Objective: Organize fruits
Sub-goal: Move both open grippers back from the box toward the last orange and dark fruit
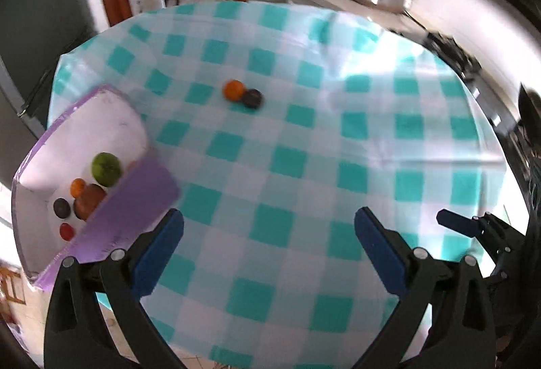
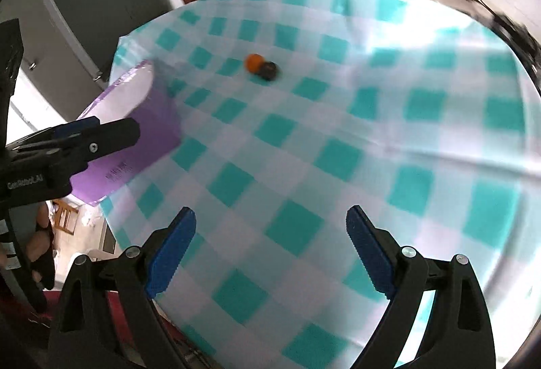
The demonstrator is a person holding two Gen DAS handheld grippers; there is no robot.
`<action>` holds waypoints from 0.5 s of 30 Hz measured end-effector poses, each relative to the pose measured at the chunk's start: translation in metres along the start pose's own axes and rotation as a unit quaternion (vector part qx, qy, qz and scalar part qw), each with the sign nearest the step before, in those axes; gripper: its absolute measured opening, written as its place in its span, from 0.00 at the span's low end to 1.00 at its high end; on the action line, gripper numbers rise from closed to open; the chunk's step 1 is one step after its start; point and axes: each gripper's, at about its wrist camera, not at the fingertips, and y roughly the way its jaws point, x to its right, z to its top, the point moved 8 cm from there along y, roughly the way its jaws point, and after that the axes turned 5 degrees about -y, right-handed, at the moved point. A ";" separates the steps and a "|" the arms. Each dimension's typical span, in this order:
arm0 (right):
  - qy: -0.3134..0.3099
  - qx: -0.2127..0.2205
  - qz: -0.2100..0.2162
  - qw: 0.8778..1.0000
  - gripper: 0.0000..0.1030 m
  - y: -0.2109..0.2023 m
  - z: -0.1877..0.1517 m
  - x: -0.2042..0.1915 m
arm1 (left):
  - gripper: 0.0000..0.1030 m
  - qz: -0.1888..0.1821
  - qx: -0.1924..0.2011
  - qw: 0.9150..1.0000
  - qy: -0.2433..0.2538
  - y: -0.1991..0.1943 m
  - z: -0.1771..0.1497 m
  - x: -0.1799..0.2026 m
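The left gripper was held above the near part of the table, jaws spread wide, nothing between the blue pads. The right gripper was likewise held wide open and empty over the near edge of the table; its tip was seen at the right edge of the left wrist view.

A teal-and-white checked tablecloth was seen covering the round table. A purple box with a white interior was noted at the left edge of the table, just beside the left gripper's left finger. Inside it were recorded a green fruit, a small orange fruit, a brown fruit, a dark fruit and a red fruit, grouped close together against the near wall.

Two fruits were left on the cloth toward the far middle of the table, well apart from the box: an orange one and a dark one, touching each other. Both frames were blurred.
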 end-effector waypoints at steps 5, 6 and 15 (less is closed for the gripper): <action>0.030 0.004 -0.007 1.000 0.85 -0.015 -0.025 0.029 | 0.98 -0.008 -0.012 0.999 0.044 0.001 -0.012 0.040; 0.036 0.006 -0.011 0.999 0.85 -0.017 -0.029 0.035 | 0.98 -0.010 -0.015 0.998 0.052 0.002 -0.013 0.046; 0.082 -0.014 -0.034 0.996 0.85 -0.011 -0.052 0.066 | 0.98 -0.050 -0.060 0.985 0.154 0.029 -0.030 0.109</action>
